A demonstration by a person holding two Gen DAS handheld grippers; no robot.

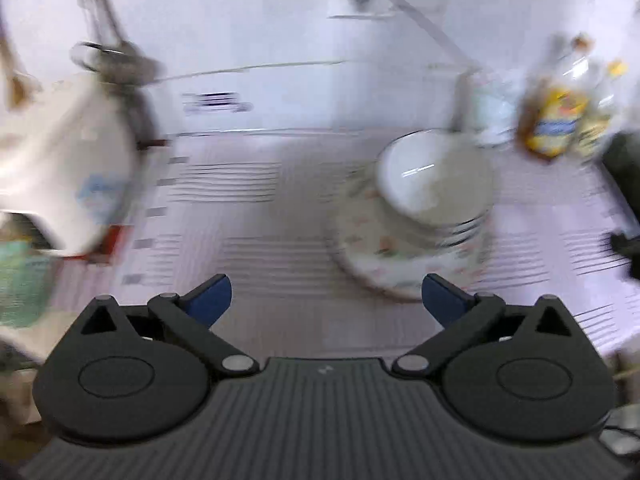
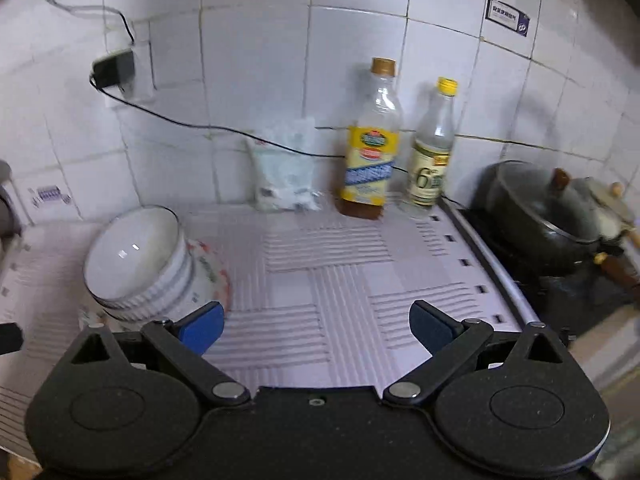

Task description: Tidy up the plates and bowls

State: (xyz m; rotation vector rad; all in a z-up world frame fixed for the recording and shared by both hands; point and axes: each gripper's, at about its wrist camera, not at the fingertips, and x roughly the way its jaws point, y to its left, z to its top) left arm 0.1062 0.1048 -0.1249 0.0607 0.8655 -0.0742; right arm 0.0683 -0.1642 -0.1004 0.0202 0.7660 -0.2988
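A white bowl point(image 1: 432, 184) sits stacked on other bowls on a flower-patterned plate point(image 1: 384, 256) on the ribbed counter mat, right of centre in the blurred left wrist view. My left gripper point(image 1: 326, 300) is open and empty, just short of the plate's near rim. In the right wrist view the same bowl stack point(image 2: 136, 260) and plate point(image 2: 216, 272) stand at the left. My right gripper point(image 2: 316, 326) is open and empty over the mat, its left finger close to the stack.
Two bottles point(image 2: 370, 144) point(image 2: 432, 148) and a white bag point(image 2: 286, 168) stand against the tiled wall. A black pot point(image 2: 536, 216) sits on the stove at right. A cable runs from a wall plug point(image 2: 114, 70). A white bag-like object point(image 1: 68, 168) hangs at left.
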